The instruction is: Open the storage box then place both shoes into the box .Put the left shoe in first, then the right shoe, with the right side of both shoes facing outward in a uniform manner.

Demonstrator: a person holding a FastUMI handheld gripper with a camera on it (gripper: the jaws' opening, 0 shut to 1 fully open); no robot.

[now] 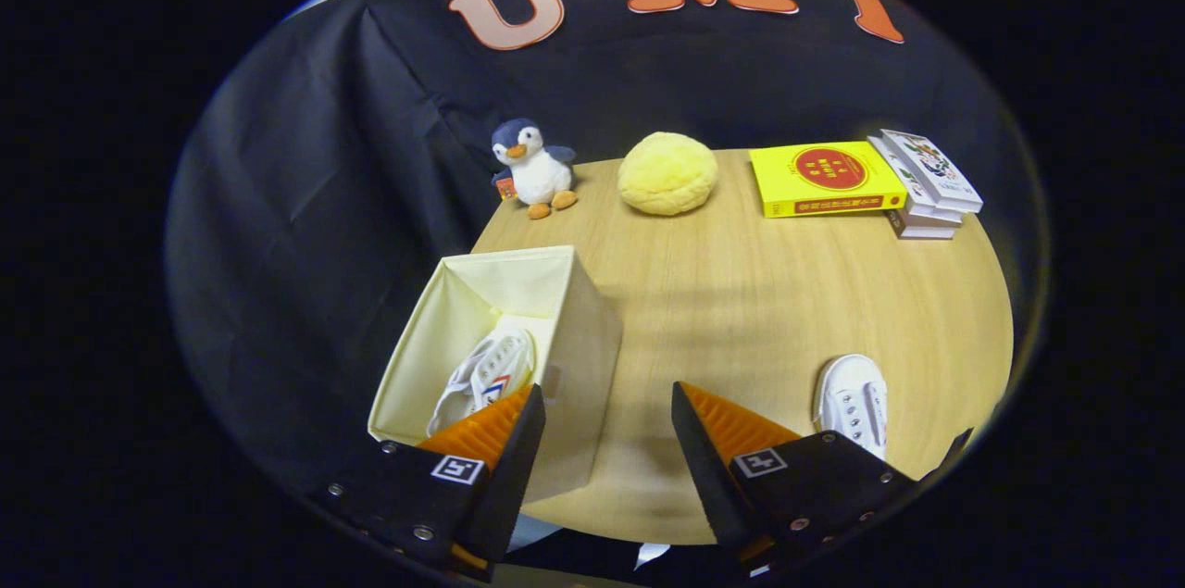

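**One shoe boxed, one sitting out on the desk**

The tool (pixel 606 426) is hovering with its fingers spread wide and gripping nothing; bare desk (pixel 741 310) is showing between them. The open storage box (pixel 565 356) is standing at lower left, its near corner partly hiding behind the left finger (pixel 491 431). A white shoe (pixel 481 375) is lying inside it, with its lower end hidden by that finger. The second white shoe (pixel 852 403) is resting at lower right, its rear end hidden by the right finger (pixel 731 431). Along the upper part, a plush penguin (pixel 532 167), a yellow cushion (pixel 667 172), a yellow book (pixel 824 179) and stacked books (pixel 926 185) are lining the desk's far edge.
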